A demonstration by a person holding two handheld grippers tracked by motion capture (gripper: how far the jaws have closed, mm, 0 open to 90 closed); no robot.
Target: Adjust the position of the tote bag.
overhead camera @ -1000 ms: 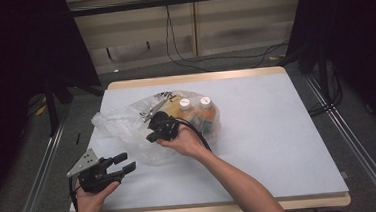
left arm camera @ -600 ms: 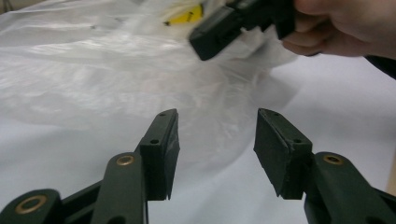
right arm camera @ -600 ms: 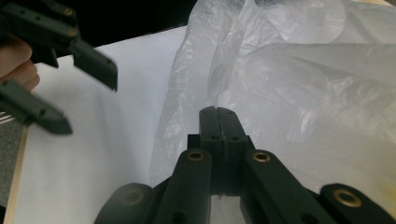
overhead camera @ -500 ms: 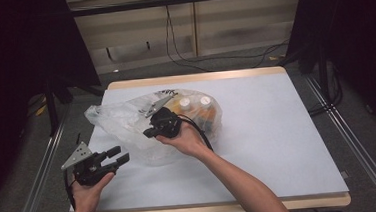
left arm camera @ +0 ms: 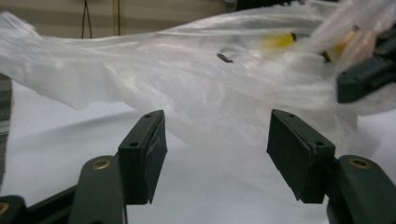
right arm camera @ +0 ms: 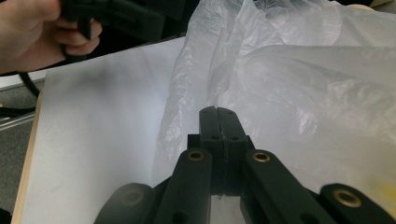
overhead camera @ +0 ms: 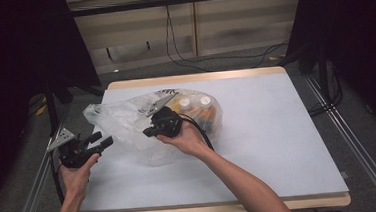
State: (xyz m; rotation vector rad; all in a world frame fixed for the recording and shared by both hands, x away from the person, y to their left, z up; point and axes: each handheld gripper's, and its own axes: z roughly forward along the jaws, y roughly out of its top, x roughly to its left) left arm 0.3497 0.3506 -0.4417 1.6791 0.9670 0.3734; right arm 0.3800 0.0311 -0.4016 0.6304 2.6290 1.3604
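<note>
While the right gripper [overhead camera: 150, 132] stays low over the clear plastic bag [overhead camera: 127, 128] in the middle of the table [overhead camera: 278, 130], its 2 jaws are pressed flat together, and in the right gripper view they sit right at a fold of the film; whether any plastic is pinched between them I cannot tell from here. The left gripper [overhead camera: 103, 140] hangs off the table's left edge, near the bag's loose corner but apart from it. Its jaws have just been opening and now stand well apart, with nothing between the pads; the left gripper view looks straight at the bag's crumpled flank just ahead.

The bag lies slumped on its side, left of centre, with 2 white-capped bottles [overhead camera: 194, 103] bunched at its far right end and something yellow showing through the film beside them.

I judge the film thin, soft and slippery: it will crease, slide between the pads and give no firm edge. The weight sits with the bottles, so the bag will probably sag and swing toward that end if lifted by the empty side, and a hard tug could stretch or tear it. The sensible hold looks to be a gathered fold of the loose plastic near the left end, pinched thick rather than as 1 single layer, with the other gripper holding closer to the contents.
</note>
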